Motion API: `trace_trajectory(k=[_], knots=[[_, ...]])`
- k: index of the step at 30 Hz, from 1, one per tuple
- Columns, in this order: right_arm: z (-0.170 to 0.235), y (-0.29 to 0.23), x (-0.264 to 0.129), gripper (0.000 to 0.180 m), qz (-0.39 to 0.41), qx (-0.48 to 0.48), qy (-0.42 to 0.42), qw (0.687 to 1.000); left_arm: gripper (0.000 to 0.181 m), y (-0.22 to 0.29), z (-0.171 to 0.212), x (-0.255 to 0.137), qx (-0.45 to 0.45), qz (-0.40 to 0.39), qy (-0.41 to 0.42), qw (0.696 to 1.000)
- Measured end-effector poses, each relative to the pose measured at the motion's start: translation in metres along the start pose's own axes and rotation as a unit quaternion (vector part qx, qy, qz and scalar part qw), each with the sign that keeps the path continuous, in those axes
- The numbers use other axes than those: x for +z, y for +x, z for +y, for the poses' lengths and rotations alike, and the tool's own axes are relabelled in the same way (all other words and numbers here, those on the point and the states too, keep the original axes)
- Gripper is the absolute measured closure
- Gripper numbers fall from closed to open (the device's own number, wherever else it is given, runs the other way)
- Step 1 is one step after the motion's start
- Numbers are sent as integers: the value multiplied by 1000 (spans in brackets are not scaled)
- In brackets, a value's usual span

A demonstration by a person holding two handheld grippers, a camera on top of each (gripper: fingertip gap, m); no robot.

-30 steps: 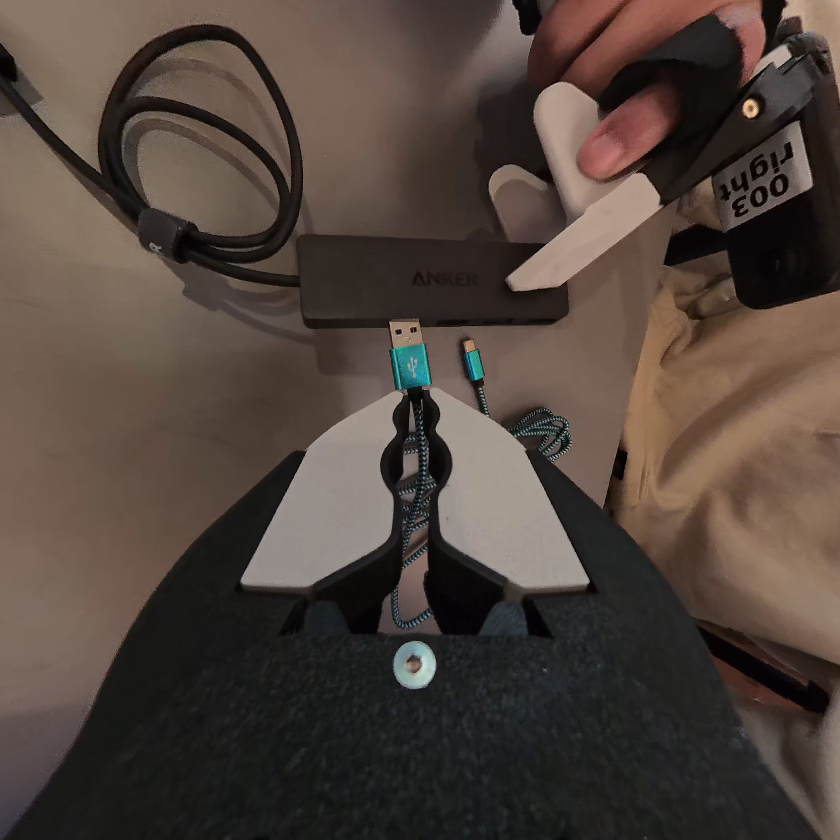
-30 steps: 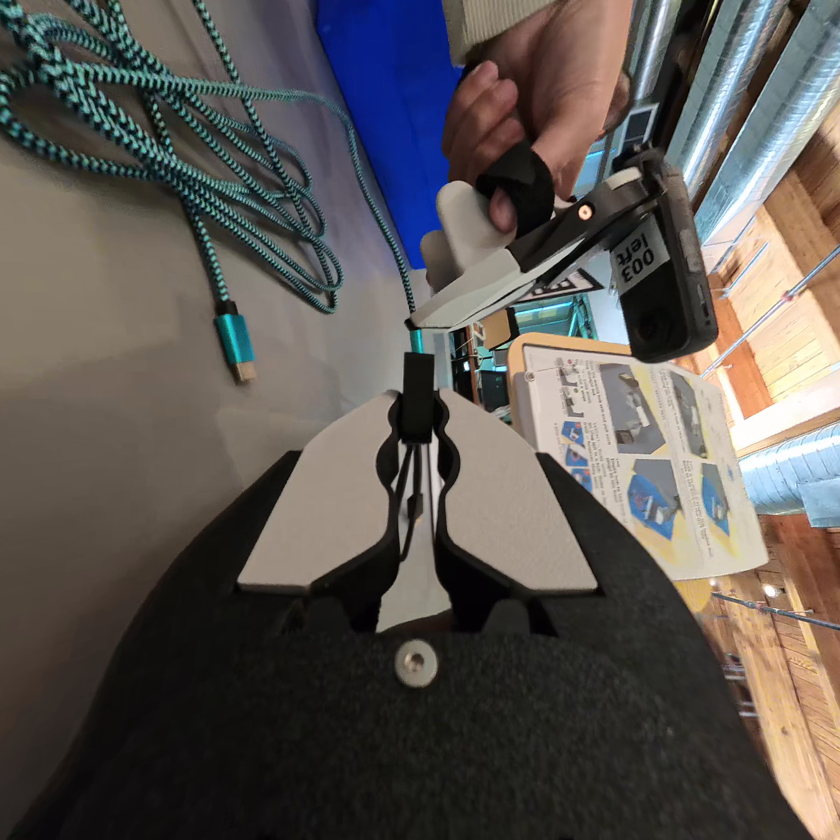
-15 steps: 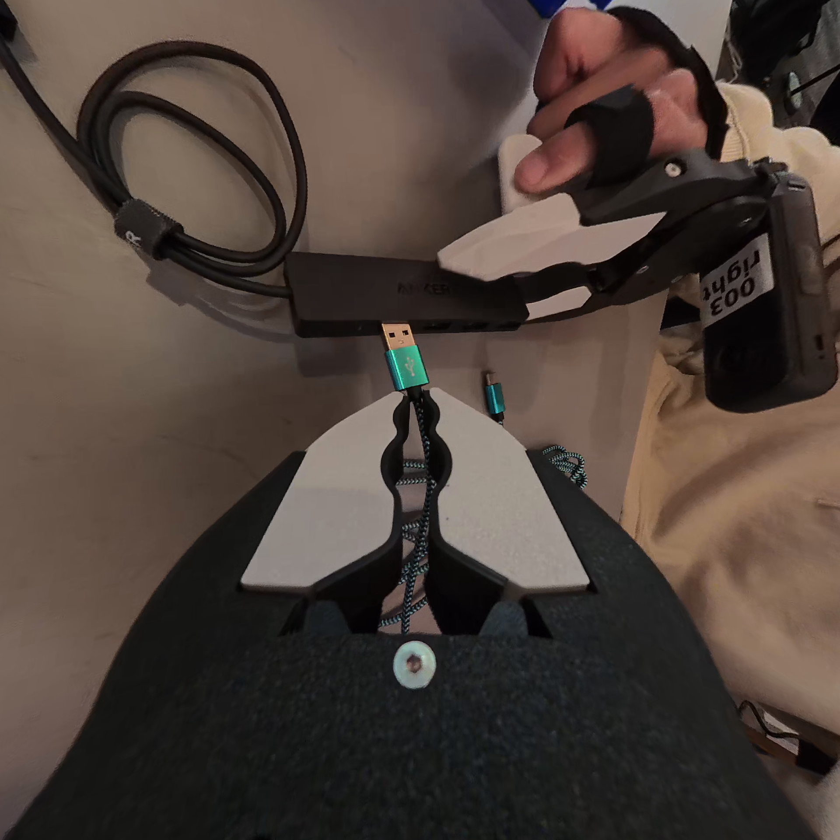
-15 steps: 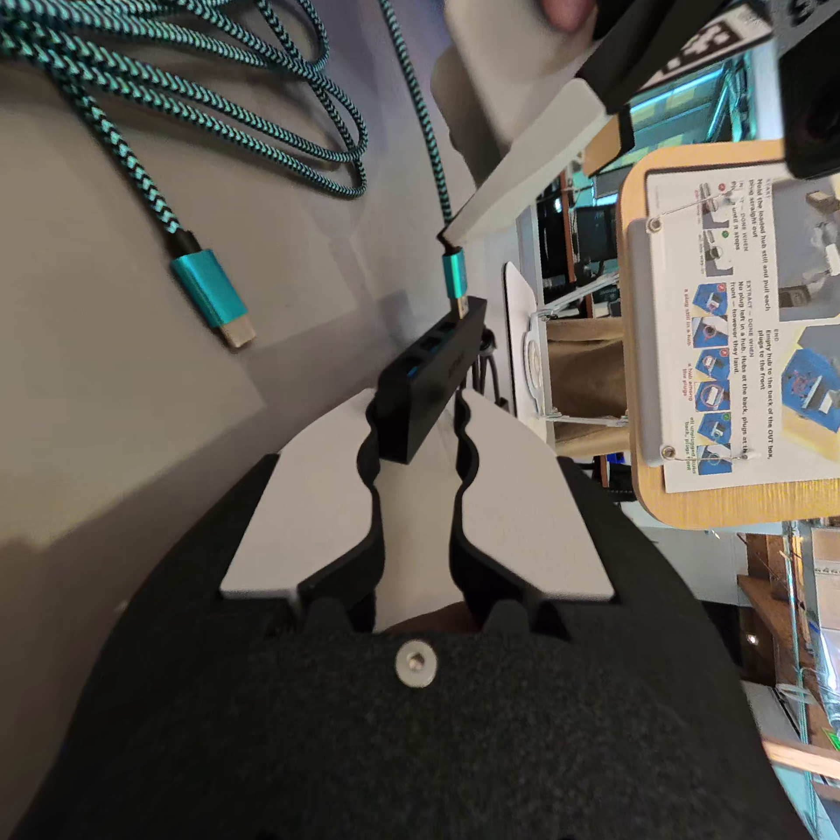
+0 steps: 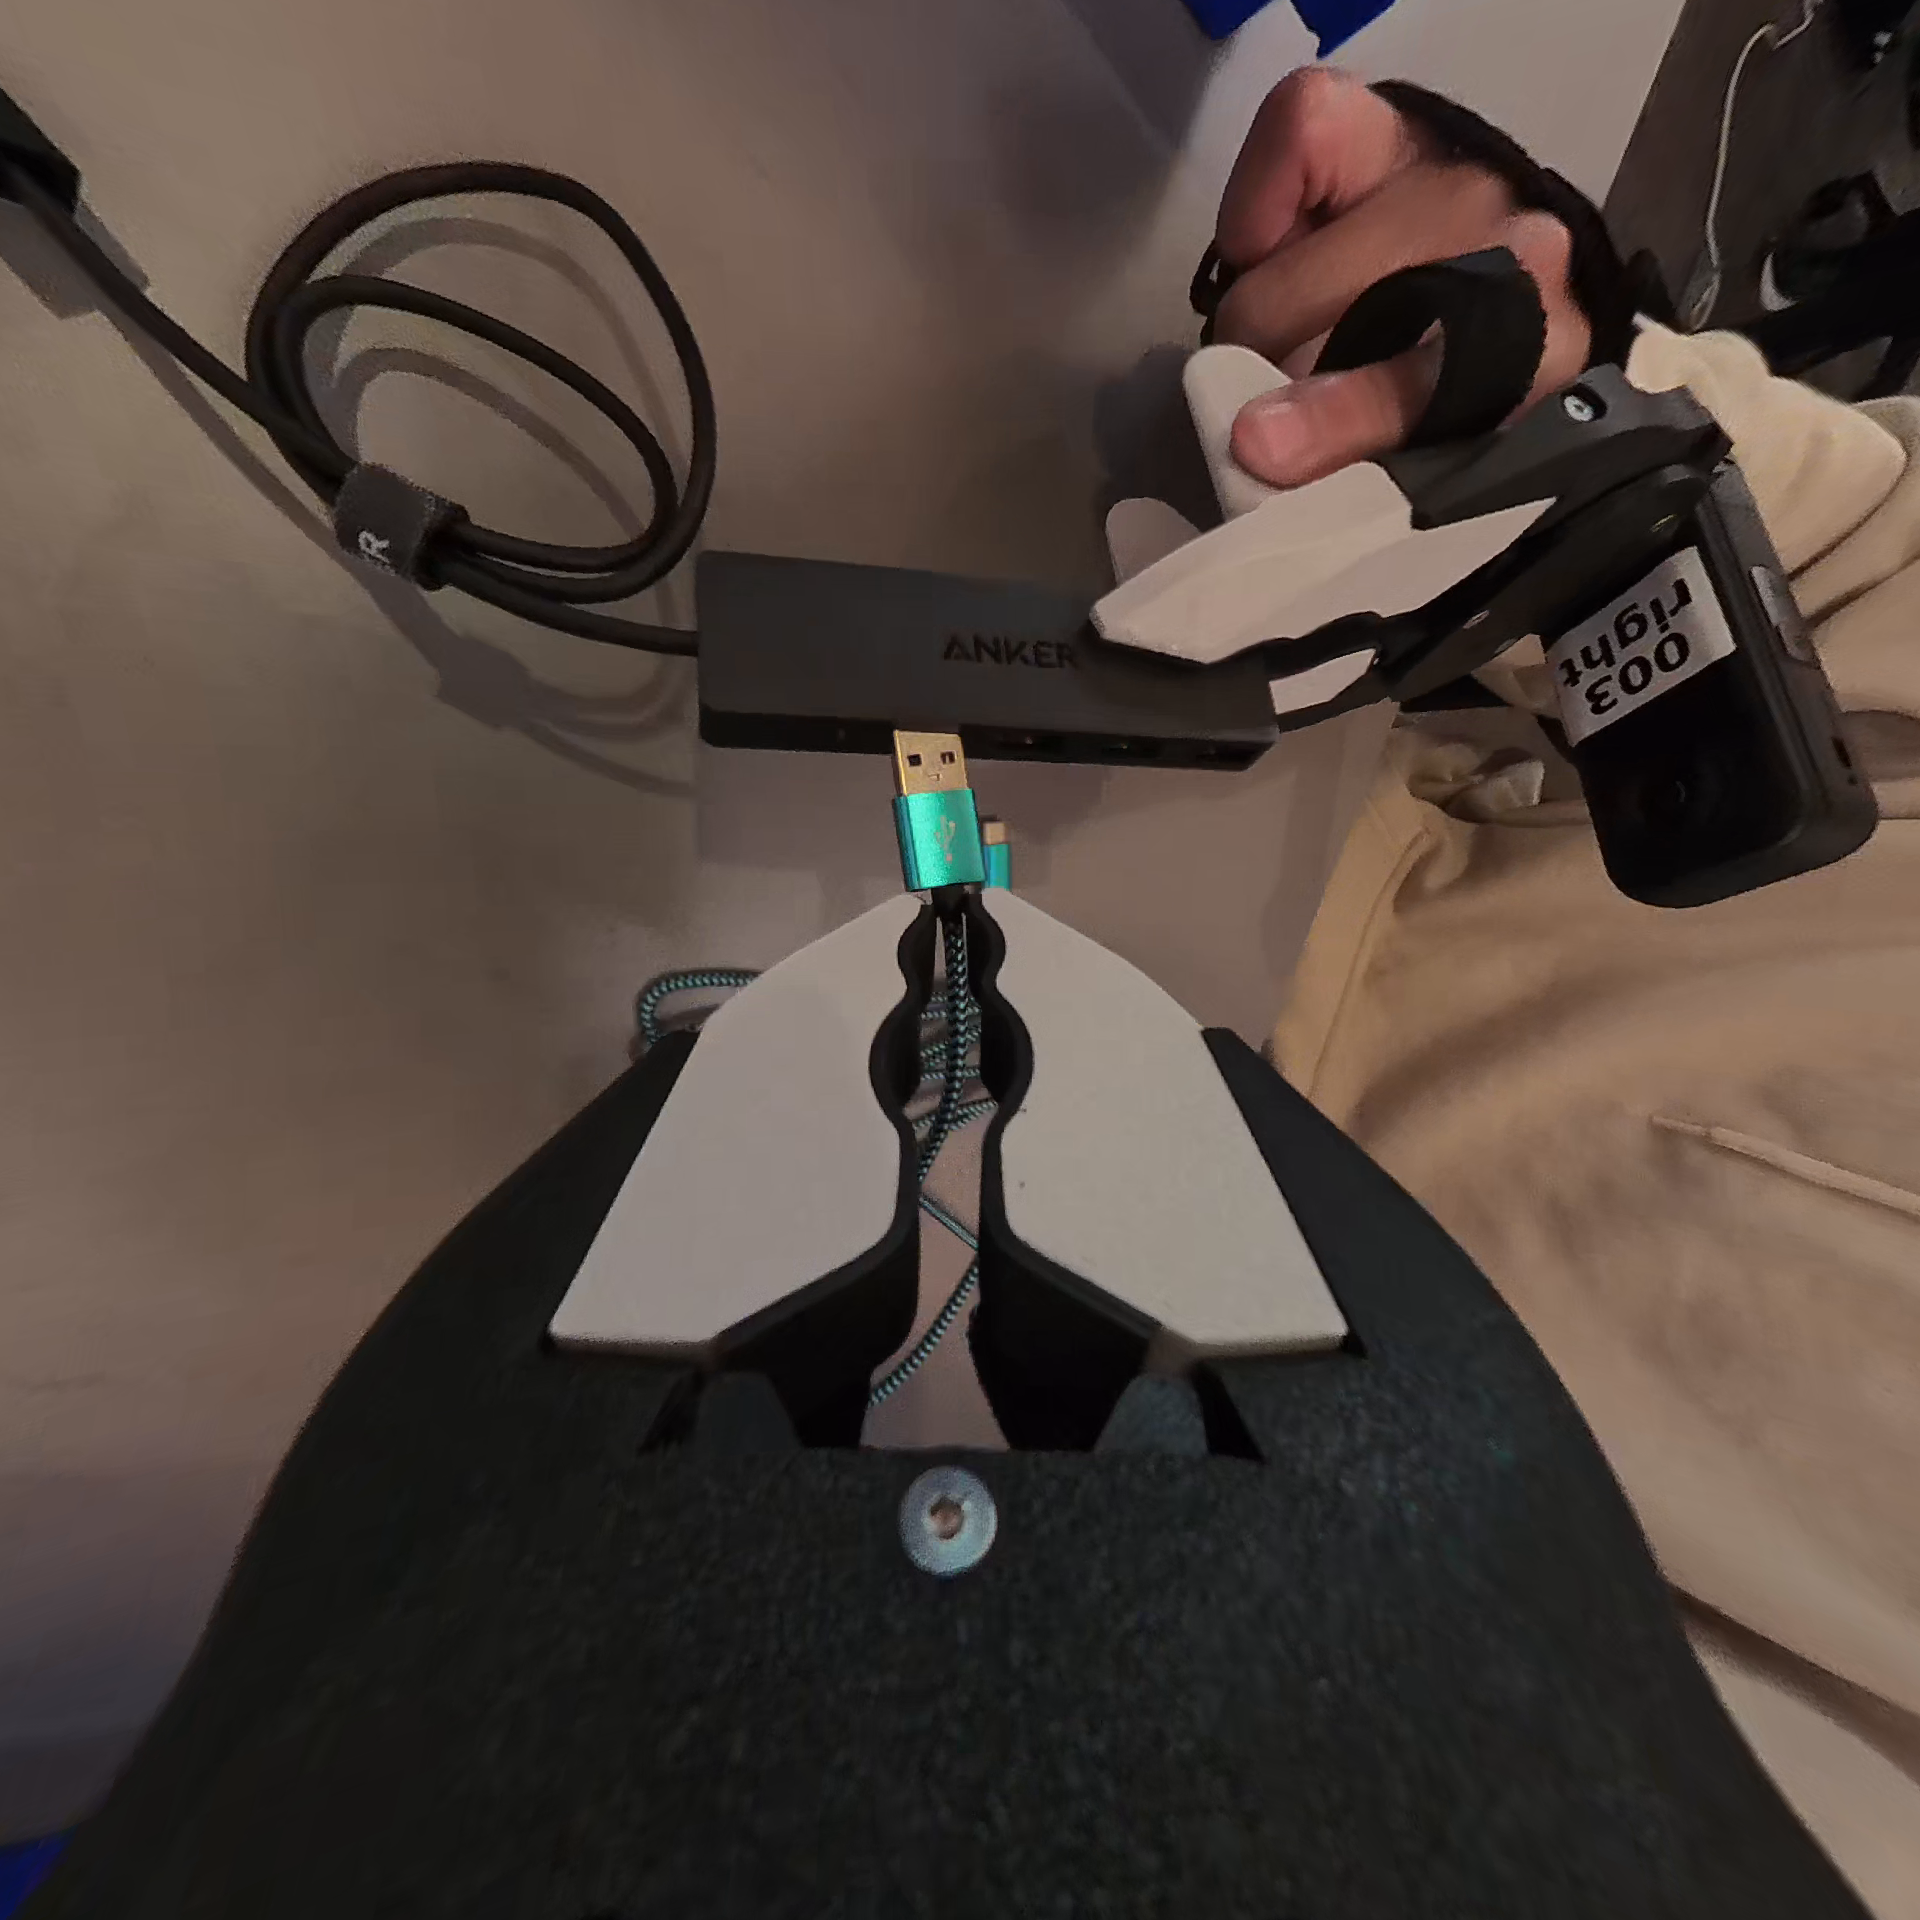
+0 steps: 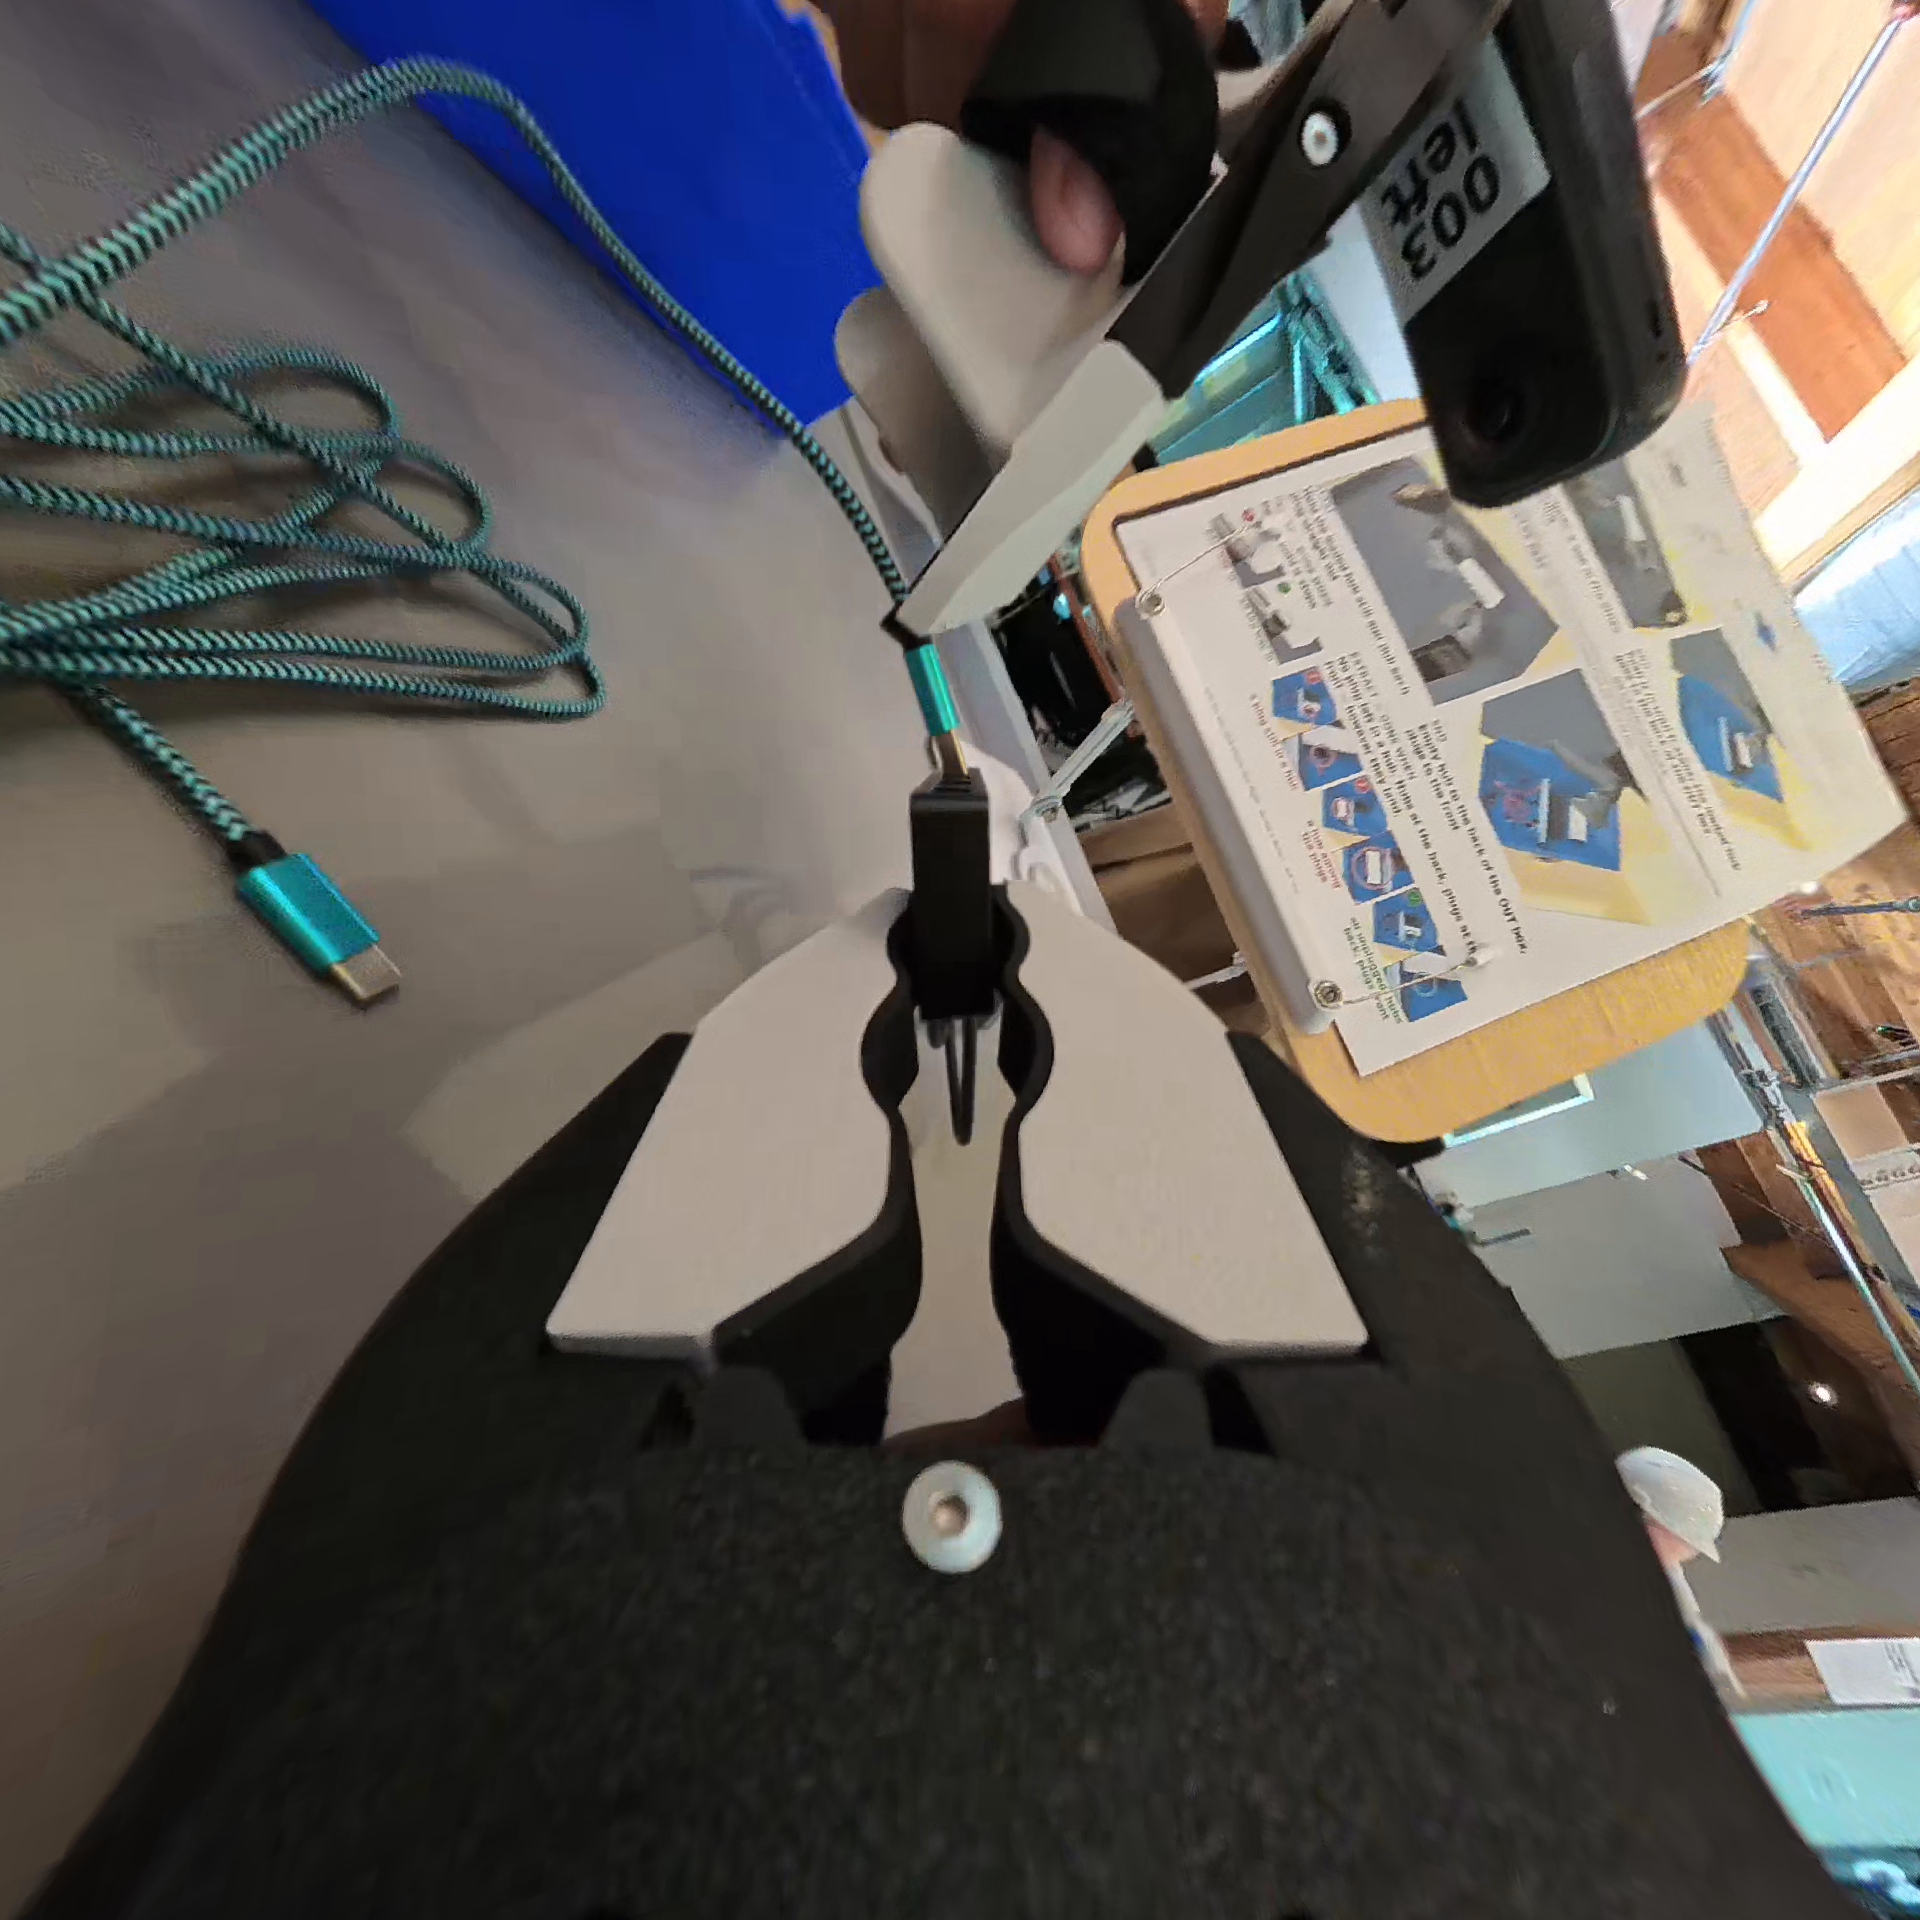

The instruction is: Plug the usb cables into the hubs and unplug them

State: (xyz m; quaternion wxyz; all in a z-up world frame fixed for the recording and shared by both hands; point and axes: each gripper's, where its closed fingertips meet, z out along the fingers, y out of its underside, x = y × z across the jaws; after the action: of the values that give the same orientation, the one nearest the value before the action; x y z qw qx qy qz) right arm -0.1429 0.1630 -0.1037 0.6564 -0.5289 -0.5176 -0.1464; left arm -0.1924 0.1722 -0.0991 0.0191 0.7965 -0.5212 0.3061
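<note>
In the left wrist view my left gripper is shut on the teal braided cable just behind its USB-A plug. The plug's gold tip sits at the front edge of the black hub, at a port near its left end. My right gripper is clamped over the hub's right end. In the right wrist view my right gripper is shut on the hub's end. The USB-A plug points down at the hub from my left gripper.
The hub's black lead lies coiled with a strap at the back left. A loose teal USB-C plug and braided cable loops lie on the grey table. A blue bin stands behind; a clipboard with an instruction sheet stands right. Tip to tip, the grippers are about 6 cm apart.
My right gripper has closed from open around the hub's end to shut on it. The hub has shifted a little. The USB-A plug stays at the port's mouth.
</note>
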Motion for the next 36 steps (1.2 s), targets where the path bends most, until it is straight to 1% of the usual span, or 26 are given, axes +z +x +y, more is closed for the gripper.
trace_trajectory(k=[3,8,9,12,14,18,20,22,27,29,30,31,32,33,36], knots=[[-11,4,-7,169,6,-1,42,999,176,7,0,-5,3,-17,-30,999],[-11,7,-9,168,8,-2,49,999,175,9,-2,-5,24,-35,-25,999],[-11,7,-9,168,7,0,49,999,171,9,-1,-3,22,-31,-17,999],[-11,7,-9,168,6,6,51,999,150,4,3,1,11,-19,1,1000],[-9,5,-9,168,3,3,49,999,144,1,0,-4,12,-17,37,999],[-6,3,-7,168,-5,9,40,999,137,5,-12,-31,33,-8,153,988],[-5,3,-6,168,-6,15,38,999,138,7,-11,-40,58,-26,199,978],[-3,4,-6,168,-7,22,36,999,140,7,-3,-37,93,-63,212,971],[-3,3,-5,168,-10,22,35,999,140,-5,15,-10,132,-150,176,964],[-4,3,-5,168,-11,23,36,999,141,-7,19,-1,142,-157,162,964],[-4,3,-5,168,-12,24,37,999,147,-10,19,1,143,-169,160,962],[-4,3,-5,168,-13,25,37,999,160,-11,19,2,148,-171,161,961],[-4,3,-5,168,-13,25,37,999,178,-8,18,2,155,-163,165,960],[-4,3,-5,168,-13,26,38,999,179,-4,17,3,159,-152,169,961],[-4,3,-7,168,-14,29,42,999,179,-1,19,3,168,-154,155,961]])
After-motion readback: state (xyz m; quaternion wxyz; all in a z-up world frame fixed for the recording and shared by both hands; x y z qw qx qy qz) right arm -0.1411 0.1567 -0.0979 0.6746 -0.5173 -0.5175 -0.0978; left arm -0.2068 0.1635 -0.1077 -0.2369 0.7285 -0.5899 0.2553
